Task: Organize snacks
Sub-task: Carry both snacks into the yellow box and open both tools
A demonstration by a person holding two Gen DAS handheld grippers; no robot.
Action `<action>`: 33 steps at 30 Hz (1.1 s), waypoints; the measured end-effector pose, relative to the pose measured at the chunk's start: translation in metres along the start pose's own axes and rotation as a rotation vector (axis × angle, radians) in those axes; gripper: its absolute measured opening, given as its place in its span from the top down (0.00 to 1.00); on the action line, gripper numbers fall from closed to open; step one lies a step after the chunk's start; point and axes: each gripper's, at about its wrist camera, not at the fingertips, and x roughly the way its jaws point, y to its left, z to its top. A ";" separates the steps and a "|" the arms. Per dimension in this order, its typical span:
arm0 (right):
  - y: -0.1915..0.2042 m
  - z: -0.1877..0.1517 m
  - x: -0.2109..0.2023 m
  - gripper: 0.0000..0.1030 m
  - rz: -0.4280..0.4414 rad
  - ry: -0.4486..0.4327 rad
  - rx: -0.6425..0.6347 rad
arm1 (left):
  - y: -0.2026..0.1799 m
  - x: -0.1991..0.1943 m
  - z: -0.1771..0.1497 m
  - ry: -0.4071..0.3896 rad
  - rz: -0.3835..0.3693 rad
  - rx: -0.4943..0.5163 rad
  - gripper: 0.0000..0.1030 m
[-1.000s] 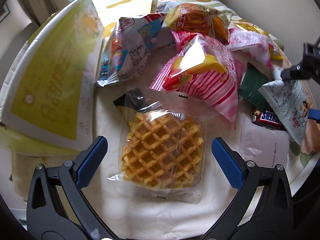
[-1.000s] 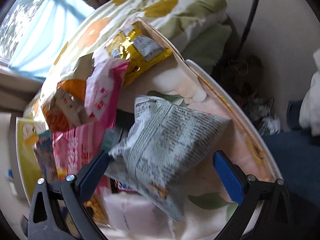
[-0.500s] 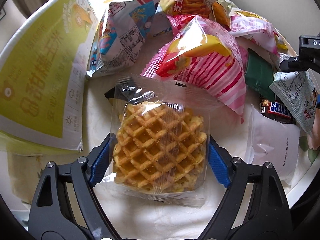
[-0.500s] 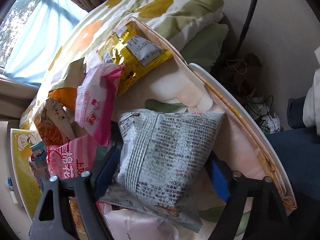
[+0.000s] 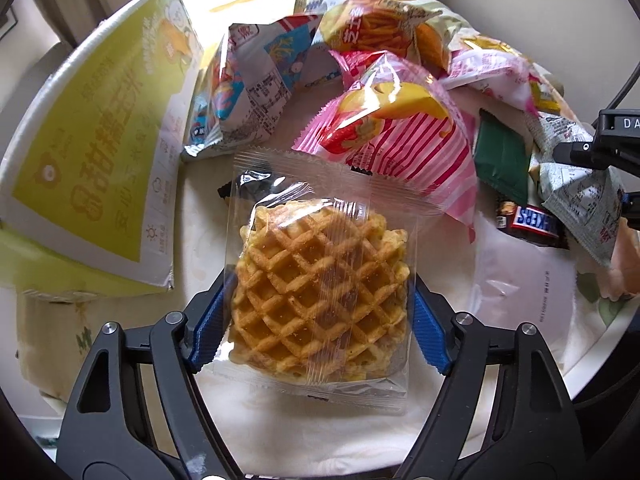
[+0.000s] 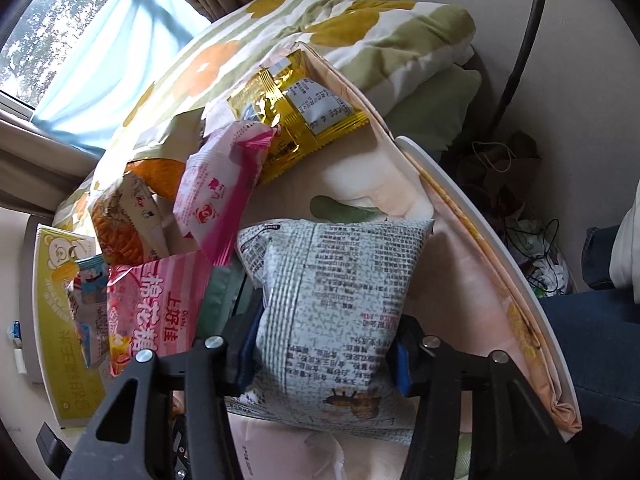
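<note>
My left gripper [image 5: 320, 330] is shut on a clear-wrapped waffle [image 5: 320, 296], its blue pads pressing both sides, and holds it over the cloth-covered round table [image 5: 520, 360]. My right gripper [image 6: 324, 340] is shut on a grey printed snack bag [image 6: 336, 300] and holds it at the table's right side; that bag also shows at the right of the left wrist view [image 5: 580, 200]. A pile of snack bags lies behind: a pink striped bag [image 5: 400, 136], an orange stick-snack bag [image 5: 384, 28], a blue-white bag [image 5: 256, 84].
A yellow-green box [image 5: 92, 160] lies at the table's left. A Snickers bar [image 5: 532, 220], a green packet [image 5: 500, 160] and a white flat packet [image 5: 524, 284] lie at the right. A gold packet [image 6: 296, 108] and a pink packet [image 6: 220, 184] sit at the back.
Both grippers have closed: the left on the waffle and the right on the grey bag. The waffle pack has come up off the cloth and nearer the camera.
</note>
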 end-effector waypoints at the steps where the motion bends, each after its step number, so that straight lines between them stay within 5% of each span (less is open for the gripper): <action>1: -0.001 -0.001 -0.002 0.54 0.003 -0.003 0.001 | 0.001 -0.003 -0.001 -0.003 0.000 0.000 0.26; 11: -0.002 -0.014 -0.028 0.54 0.031 -0.035 -0.040 | 0.009 -0.045 -0.011 -0.058 -0.003 -0.018 0.26; 17: 0.018 -0.018 -0.062 0.54 0.080 -0.093 -0.124 | 0.020 -0.102 -0.005 -0.154 0.006 -0.044 0.26; 26: 0.102 -0.024 -0.100 0.54 0.185 -0.170 -0.358 | 0.074 -0.187 0.021 -0.299 0.046 -0.158 0.26; 33: 0.195 -0.034 -0.109 0.54 0.267 -0.189 -0.513 | 0.152 -0.209 0.055 -0.350 0.085 -0.205 0.26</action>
